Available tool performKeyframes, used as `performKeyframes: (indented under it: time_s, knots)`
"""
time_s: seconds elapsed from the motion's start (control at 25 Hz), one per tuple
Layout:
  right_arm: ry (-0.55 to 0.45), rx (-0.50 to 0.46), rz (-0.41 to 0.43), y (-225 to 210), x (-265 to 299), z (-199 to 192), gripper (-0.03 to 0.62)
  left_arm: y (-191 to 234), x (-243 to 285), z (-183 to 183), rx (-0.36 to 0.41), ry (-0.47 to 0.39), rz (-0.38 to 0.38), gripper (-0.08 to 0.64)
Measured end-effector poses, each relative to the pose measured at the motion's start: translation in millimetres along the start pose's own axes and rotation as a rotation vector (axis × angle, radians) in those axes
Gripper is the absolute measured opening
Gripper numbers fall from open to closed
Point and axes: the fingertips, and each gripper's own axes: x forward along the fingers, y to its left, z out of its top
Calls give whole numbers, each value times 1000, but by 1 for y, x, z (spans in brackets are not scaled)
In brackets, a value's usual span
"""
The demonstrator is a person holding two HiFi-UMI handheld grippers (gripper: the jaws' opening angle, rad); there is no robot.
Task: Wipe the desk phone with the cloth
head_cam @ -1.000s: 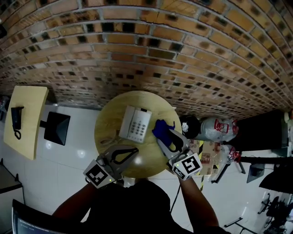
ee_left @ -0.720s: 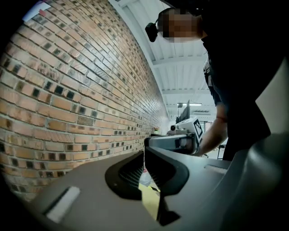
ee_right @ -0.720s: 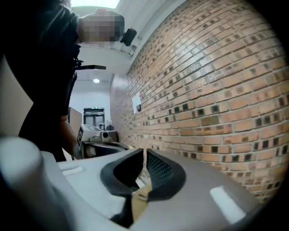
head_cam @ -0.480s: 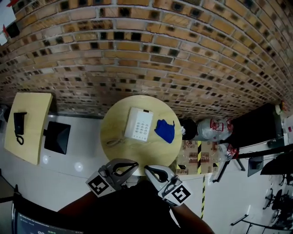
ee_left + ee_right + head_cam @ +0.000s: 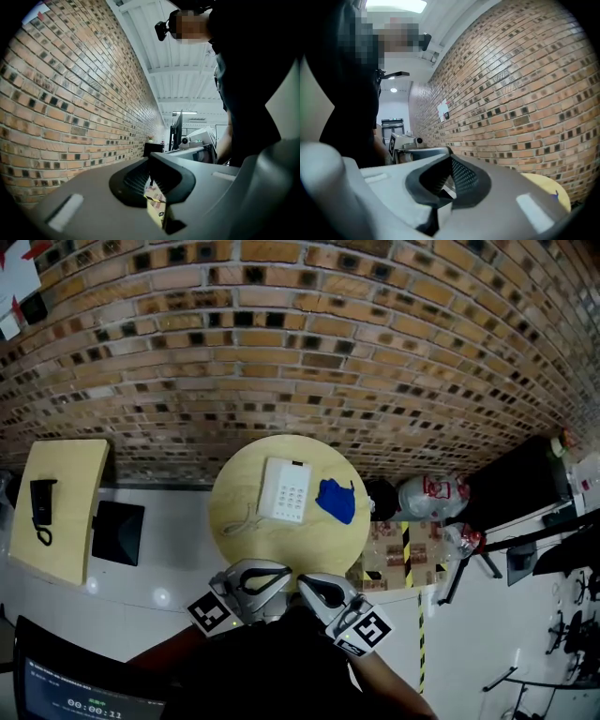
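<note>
Both grippers hang close to the person's body, off the near edge of the round wooden desk (image 5: 230, 488). The left gripper (image 5: 281, 576) has its jaws pressed together at the tips, with nothing between them. The right gripper (image 5: 305, 583), just beside it, also has its jaws closed and empty. The white desk phone (image 5: 284, 489) lies flat well ahead of the left jaws, and its cord (image 5: 239, 521) curls on the desk on the side nearer them. The blue cloth (image 5: 336, 500) lies crumpled ahead of the right jaws, just beside the phone's right edge and well apart from either gripper. A brick wall (image 5: 309, 352) rises beyond the desk.
</note>
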Motion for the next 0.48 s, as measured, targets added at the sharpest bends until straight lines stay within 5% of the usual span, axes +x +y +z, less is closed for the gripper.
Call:
performKeyframes:
  time_s: [0.48]
  knots:
    - [-17,38,2,10,3,-5,0,-5,-11,0,-9,5,-2,-6]
